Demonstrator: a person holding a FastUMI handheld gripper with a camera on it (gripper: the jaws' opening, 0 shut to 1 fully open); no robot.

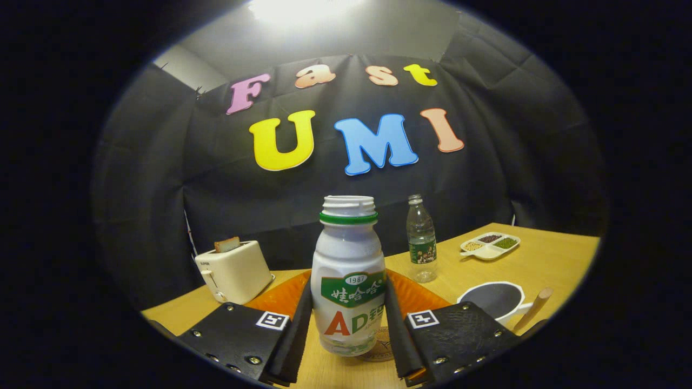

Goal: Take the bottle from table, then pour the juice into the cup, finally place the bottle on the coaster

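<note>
Table [546, 259] w/ orange plate [281, 297] behind, white bottle [348, 281] upright, cap off, clamped btwn both gripper [348, 346] fingers, coaster [385, 346] just behind its base, cup [494, 300] off to the right: looks like grasp step done, next = lift, swing over cup, tilt slow

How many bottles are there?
2. The white drink bottle stands upright between the gripper fingers, which press on its sides. The clear plastic bottle stands farther back on the table, near the divided dish. More could hide behind the white one.
</note>
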